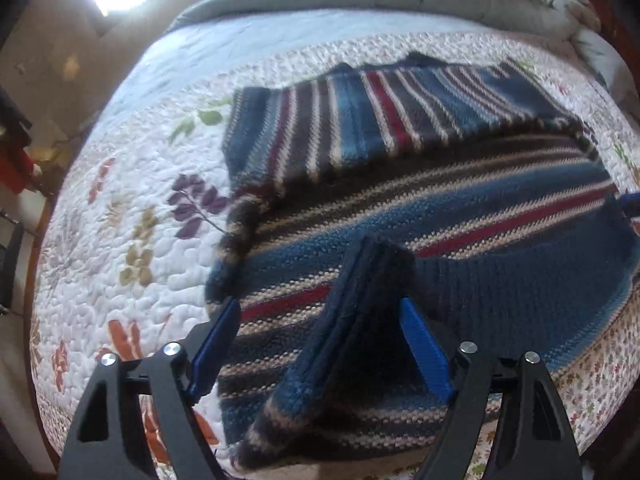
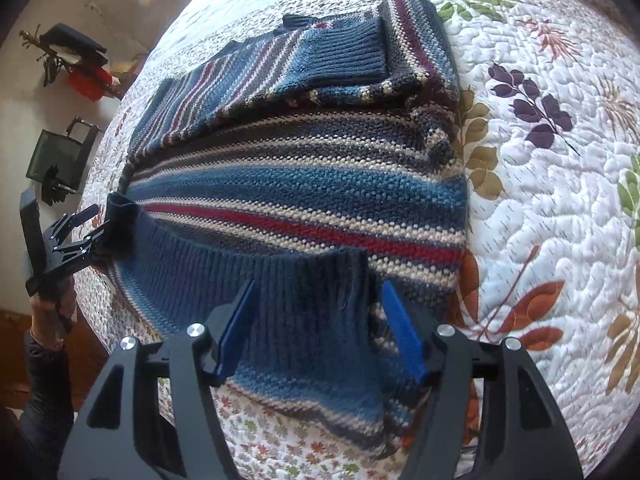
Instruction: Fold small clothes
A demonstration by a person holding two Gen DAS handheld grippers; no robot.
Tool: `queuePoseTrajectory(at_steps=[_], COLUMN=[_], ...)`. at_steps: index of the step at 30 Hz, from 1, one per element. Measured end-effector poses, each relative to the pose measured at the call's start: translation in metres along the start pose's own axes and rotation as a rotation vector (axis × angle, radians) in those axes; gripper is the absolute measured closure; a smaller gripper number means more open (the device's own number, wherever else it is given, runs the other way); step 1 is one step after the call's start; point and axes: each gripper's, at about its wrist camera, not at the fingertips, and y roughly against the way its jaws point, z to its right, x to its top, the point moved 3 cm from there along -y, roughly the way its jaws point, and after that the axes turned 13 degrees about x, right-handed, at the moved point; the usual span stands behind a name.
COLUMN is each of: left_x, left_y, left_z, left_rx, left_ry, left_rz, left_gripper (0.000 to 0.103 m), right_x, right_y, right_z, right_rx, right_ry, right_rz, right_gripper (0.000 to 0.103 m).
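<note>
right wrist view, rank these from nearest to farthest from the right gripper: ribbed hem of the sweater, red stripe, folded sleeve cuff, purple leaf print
1. ribbed hem, right between the right gripper fingers.
2. red stripe, just beyond the hem, across the sweater body.
3. purple leaf print, on the quilt, upper right.
4. folded sleeve cuff, at the sweater's far end.
The last two are close to call.

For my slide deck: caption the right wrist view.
Open right gripper straddling the ribbed navy hem of a striped blue knitted sweater on a floral quilt.

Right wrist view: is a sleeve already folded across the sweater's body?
Yes, one striped sleeve lies folded across the upper part of the sweater.
</note>
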Motion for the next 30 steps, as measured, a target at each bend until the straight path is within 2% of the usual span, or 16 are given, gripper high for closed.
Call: queuePoseTrajectory(at_steps=[1, 3, 4, 5, 6, 10, 12, 14, 16, 17, 18, 20, 21, 27, 30], left_x=[-0.001, -0.003, -0.005, -0.006, -0.006, -0.008, -0.007, -0.006, -0.005, -0.004, -0.004, -0.006, -0.007, -0.009, 0.0], left_y=[-0.002, -0.006, -0.009, -0.011, -0.015, -0.027, -0.031, -0.034, -0.036, -0.036, -0.036, -0.034, -0.032, -0.015, -0.009], left_z=[0.003, 0.006, 0.005, 0.005, 0.004, -0.001, -0.003, -0.003, -0.002, -0.002, -0.002, -0.005, -0.007, -0.028, -0.039], left_rx=[-0.017, -0.053, -0.084, -0.107, -0.119, -0.161, -0.17, -0.17, -0.176, -0.179, -0.193, -0.243, -0.249, -0.272, -0.269], left_ry=[-0.011, -0.017, -0.009, 0.001, 0.012, 0.052, 0.062, 0.063, 0.064, 0.066, 0.072, 0.103, 0.119, 0.207, 0.244], left_rz=[-0.006, -0.021, -0.032, -0.044, -0.056, -0.08, -0.09, -0.089, -0.092, -0.094, -0.094, -0.102, -0.095, -0.036, 0.0], left_gripper=[0.031, 0.052, 0.06, 0.072, 0.078, 0.078, 0.066, 0.064, 0.064, 0.067, 0.082, 0.091, 0.092, 0.093, 0.093], right_x=[0.001, 0.003, 0.004, 0.005, 0.005, 0.002, 0.001, 0.0, -0.002, -0.003, -0.004, -0.005, -0.006, 0.005, 0.018], right_y=[-0.001, -0.005, -0.008, -0.012, -0.015, -0.025, -0.025, -0.026, -0.025, -0.024, -0.023, -0.019, -0.016, 0.01, 0.019], right_z=[0.001, 0.003, 0.003, 0.003, 0.004, 0.001, 0.0, 0.002, 0.003, 0.004, 0.005, 0.004, 0.002, -0.003, -0.002], right_rx=[0.003, 0.014, 0.012, 0.012, 0.016, 0.025, 0.019, 0.022, 0.017, 0.021, 0.037, 0.084, 0.086, 0.098, 0.095], right_ry=[0.003, 0.011, 0.02, 0.027, 0.031, 0.064, 0.085, 0.084, 0.099, 0.105, 0.103, 0.088, 0.1, 0.114, 0.103], right_rz=[-0.002, -0.016, -0.027, -0.038, -0.049, -0.085, -0.088, -0.092, -0.095, -0.099, -0.099, -0.082, -0.075, 0.016, 0.059], right_gripper=[0.038, 0.036, 0.035, 0.035, 0.035, 0.034, 0.04, 0.051, 0.073, 0.081, 0.093, 0.094, 0.094, 0.095, 0.095])
